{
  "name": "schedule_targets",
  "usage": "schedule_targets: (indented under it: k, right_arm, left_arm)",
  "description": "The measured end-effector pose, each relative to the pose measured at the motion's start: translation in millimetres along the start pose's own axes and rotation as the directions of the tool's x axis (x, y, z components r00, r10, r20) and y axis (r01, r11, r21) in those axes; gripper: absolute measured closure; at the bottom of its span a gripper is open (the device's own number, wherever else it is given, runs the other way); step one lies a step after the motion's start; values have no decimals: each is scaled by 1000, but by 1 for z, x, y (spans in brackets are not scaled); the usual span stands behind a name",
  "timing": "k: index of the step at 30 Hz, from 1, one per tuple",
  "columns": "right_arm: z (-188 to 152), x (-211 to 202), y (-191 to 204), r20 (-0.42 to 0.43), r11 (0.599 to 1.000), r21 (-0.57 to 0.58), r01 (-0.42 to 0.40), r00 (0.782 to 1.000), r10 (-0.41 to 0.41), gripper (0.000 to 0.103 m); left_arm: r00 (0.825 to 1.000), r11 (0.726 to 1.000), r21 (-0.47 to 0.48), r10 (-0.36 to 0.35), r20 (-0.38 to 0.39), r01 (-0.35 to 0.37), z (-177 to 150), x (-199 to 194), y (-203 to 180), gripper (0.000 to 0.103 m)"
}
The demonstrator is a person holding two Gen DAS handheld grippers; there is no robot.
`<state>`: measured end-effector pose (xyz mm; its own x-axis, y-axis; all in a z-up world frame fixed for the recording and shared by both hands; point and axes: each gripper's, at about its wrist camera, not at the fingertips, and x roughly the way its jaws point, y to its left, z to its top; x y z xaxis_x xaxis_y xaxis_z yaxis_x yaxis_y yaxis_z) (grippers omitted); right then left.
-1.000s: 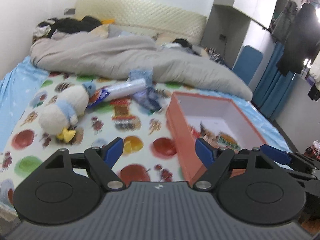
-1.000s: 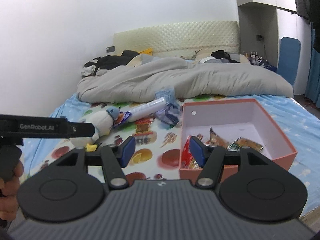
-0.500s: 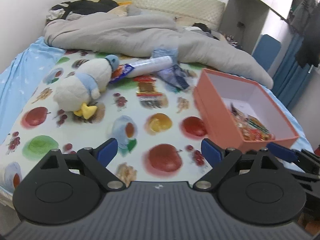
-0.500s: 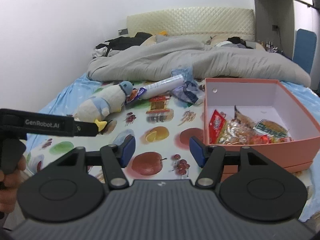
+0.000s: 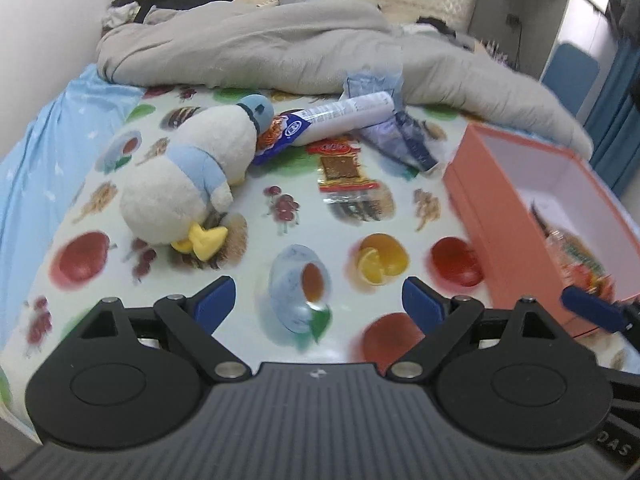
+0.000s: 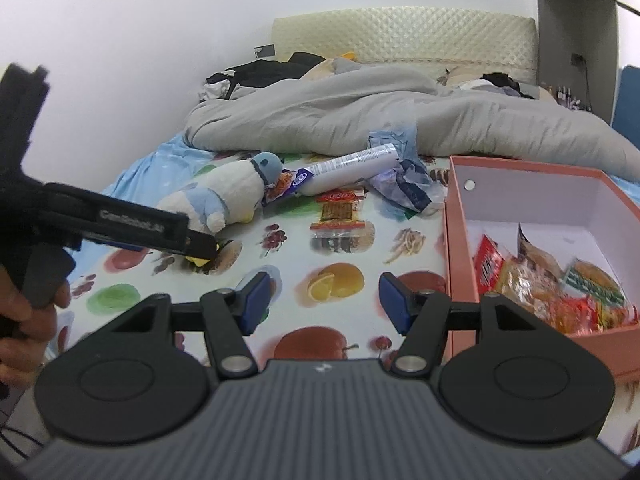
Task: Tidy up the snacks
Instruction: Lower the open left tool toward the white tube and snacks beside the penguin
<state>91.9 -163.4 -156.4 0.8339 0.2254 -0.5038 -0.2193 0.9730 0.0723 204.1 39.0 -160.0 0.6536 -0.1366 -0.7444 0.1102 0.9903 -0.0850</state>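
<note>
An open orange box (image 5: 472, 200) (image 6: 460, 248) sits on the bed at the right, with several snack packets (image 6: 548, 284) inside. Loose on the fruit-print sheet lie a red snack packet (image 5: 344, 174) (image 6: 340, 210), a white tube-shaped pack (image 5: 340, 118) (image 6: 344, 170) and a crumpled blue wrapper (image 5: 404, 140) (image 6: 408, 188). My left gripper (image 5: 318, 304) hangs open over the sheet with nothing between its fingers. My right gripper (image 6: 324, 300) is also open and empty, just left of the box.
A plush duck (image 5: 192, 176) (image 6: 216, 196) lies left of the loose snacks. A grey duvet (image 5: 300, 44) is heaped behind them. A hand (image 6: 24, 320) holds the left gripper's body at the left of the right wrist view. A blue chair (image 5: 572, 64) stands beyond the bed.
Both grippers have come forward and down toward the sheet, and the snacks and box look nearer. The left gripper's fingers stand wider apart than a second ago.
</note>
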Motion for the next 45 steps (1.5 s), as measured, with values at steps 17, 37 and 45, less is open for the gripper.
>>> schedule_targets:
  k: [17,37,45]
  right_arm:
    - [7,100,-2,-9,998,-5,-59,998,59,41]
    - [23,264,-18,-90,998,-56,-17,996,12,15]
    - [29,305,-4,-73,995,-103,8,997,-16,15]
  left_arm:
    - [999,992,126,29,-42,-24,104,92,14,10]
    - [987,838,545,100,-128,-15,184,267,-42,28]
    - [973,781,622,186,-137,-61,181,317,-35,38]
